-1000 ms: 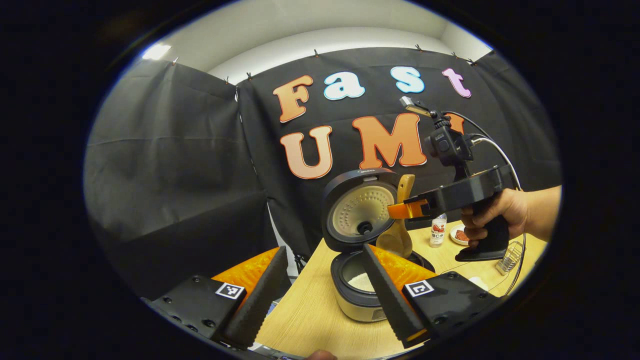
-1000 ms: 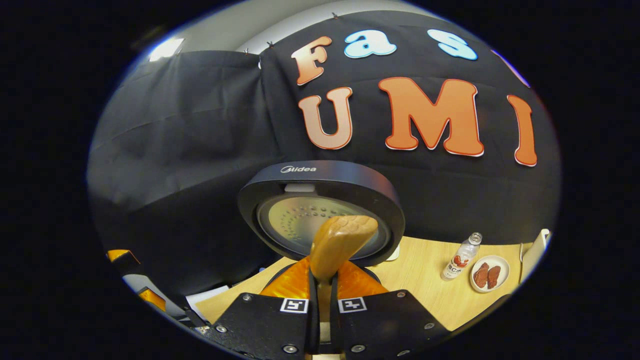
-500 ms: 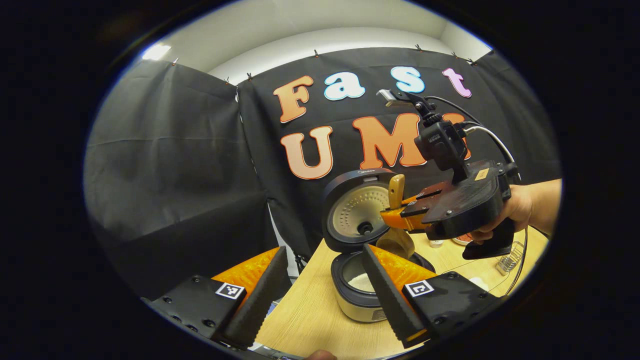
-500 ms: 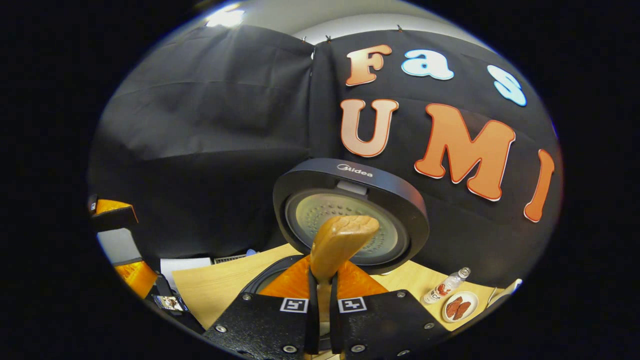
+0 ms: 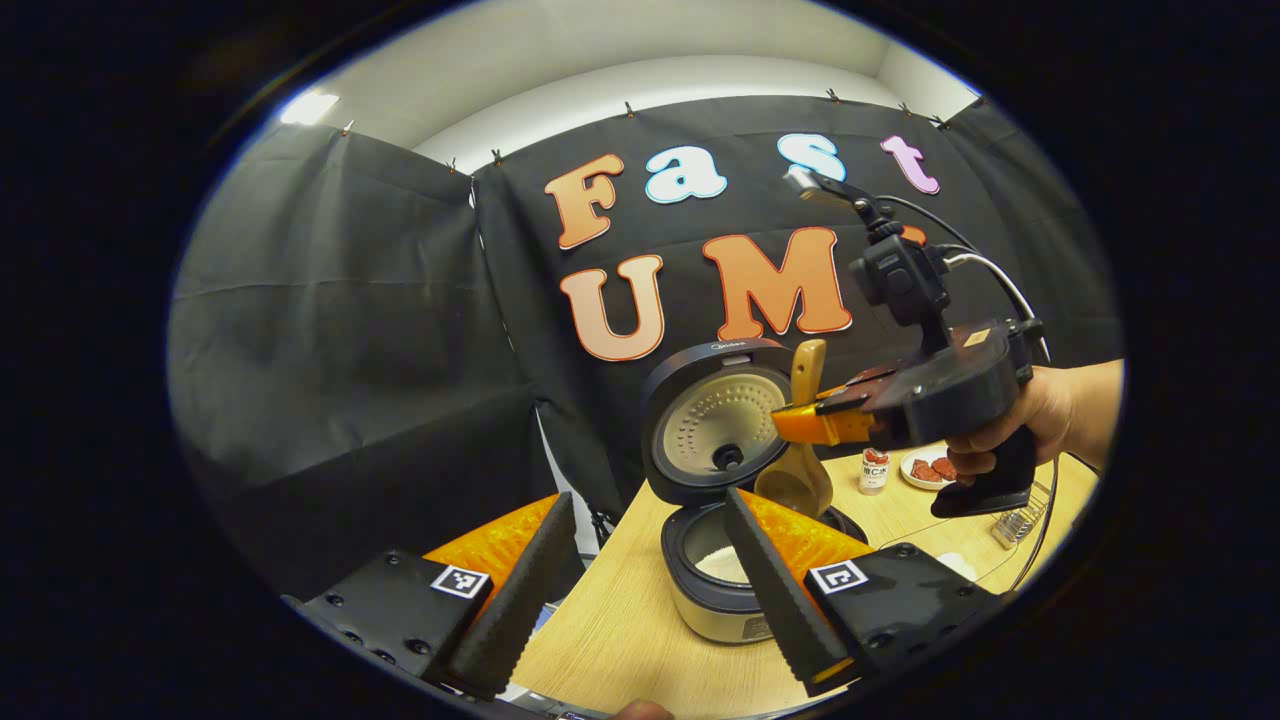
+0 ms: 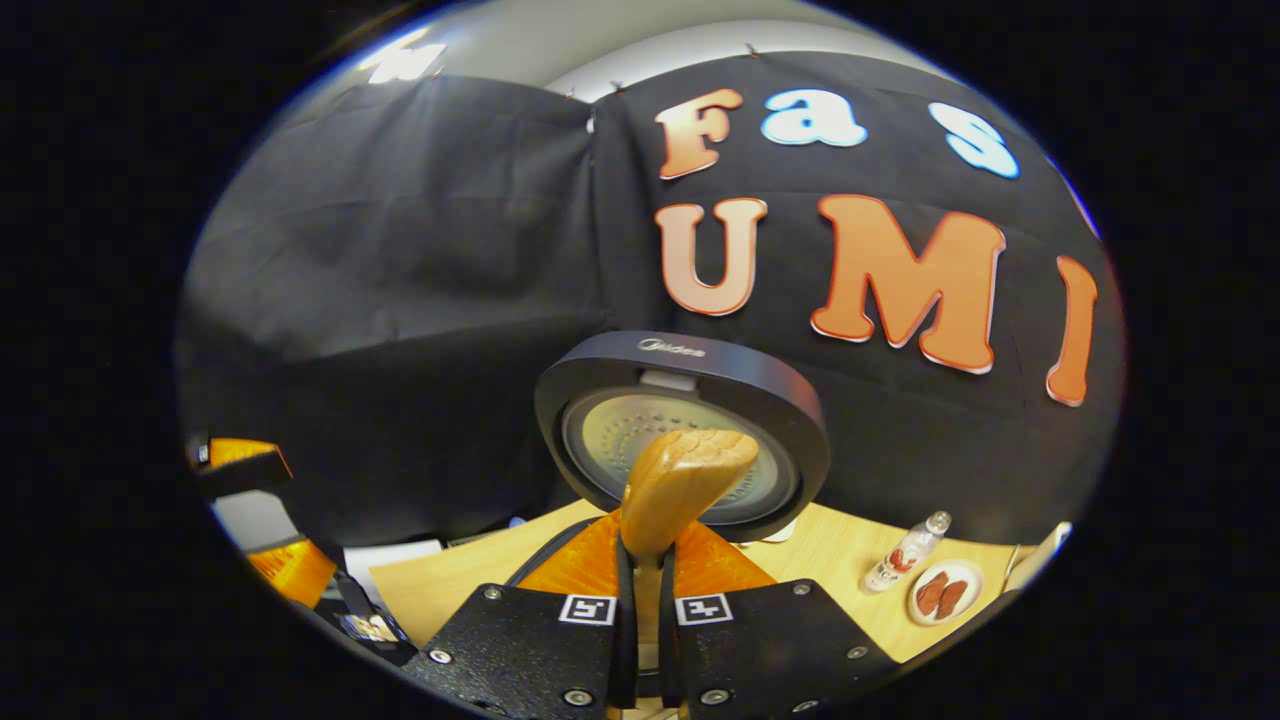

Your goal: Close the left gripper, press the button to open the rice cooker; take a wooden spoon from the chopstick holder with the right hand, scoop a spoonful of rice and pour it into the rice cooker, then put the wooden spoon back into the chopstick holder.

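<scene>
Left gripper view: the right tool (image 5: 800, 425) is clamping the wooden spoon (image 5: 795, 455) by its handle, bowl hanging just above the open rice cooker (image 5: 715, 590); since a moment ago it is levelling out from its tilt, so the pour is probably finishing. White rice is lying in the pot, lid (image 5: 705, 420) standing upright. The left tool (image 5: 640, 600) is waiting wide open and empty near the cooker on the table (image 5: 620, 640); returning the spoon to the holder is likely coming next.
</scene>
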`<act>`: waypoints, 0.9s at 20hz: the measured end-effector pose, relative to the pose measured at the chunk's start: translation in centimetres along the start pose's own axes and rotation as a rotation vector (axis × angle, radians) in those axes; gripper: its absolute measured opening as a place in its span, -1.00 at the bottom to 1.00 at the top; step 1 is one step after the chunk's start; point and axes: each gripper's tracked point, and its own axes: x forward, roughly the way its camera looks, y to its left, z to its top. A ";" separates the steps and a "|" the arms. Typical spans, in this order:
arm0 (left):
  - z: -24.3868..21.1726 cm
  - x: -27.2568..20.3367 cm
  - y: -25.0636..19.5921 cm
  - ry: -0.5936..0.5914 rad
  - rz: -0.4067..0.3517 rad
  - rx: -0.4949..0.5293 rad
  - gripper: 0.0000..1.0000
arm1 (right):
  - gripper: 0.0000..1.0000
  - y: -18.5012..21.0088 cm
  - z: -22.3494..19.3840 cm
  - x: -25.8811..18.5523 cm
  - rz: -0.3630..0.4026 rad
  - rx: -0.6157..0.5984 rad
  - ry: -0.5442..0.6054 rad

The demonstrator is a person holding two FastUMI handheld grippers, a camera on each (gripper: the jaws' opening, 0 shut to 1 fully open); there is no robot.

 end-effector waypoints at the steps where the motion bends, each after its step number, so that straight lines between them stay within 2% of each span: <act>1: 0.0 0.0 -0.1 0.000 -0.001 0.001 0.89 | -0.84 -0.8 0.2 -0.7 -0.010 0.061 -0.005; 7: 0.0 -0.6 -1.2 0.002 -0.020 0.001 0.89 | -0.84 -8.4 0.3 -6.3 -0.128 0.363 -0.051; 13: 0.3 -0.8 -3.2 0.000 -0.056 0.008 0.89 | -0.85 -17.3 -2.2 -13.6 -0.317 0.438 -0.068; 18: 0.4 -1.1 -5.1 0.002 -0.081 0.014 0.92 | -0.85 -22.1 -5.2 -18.5 -0.443 0.465 -0.052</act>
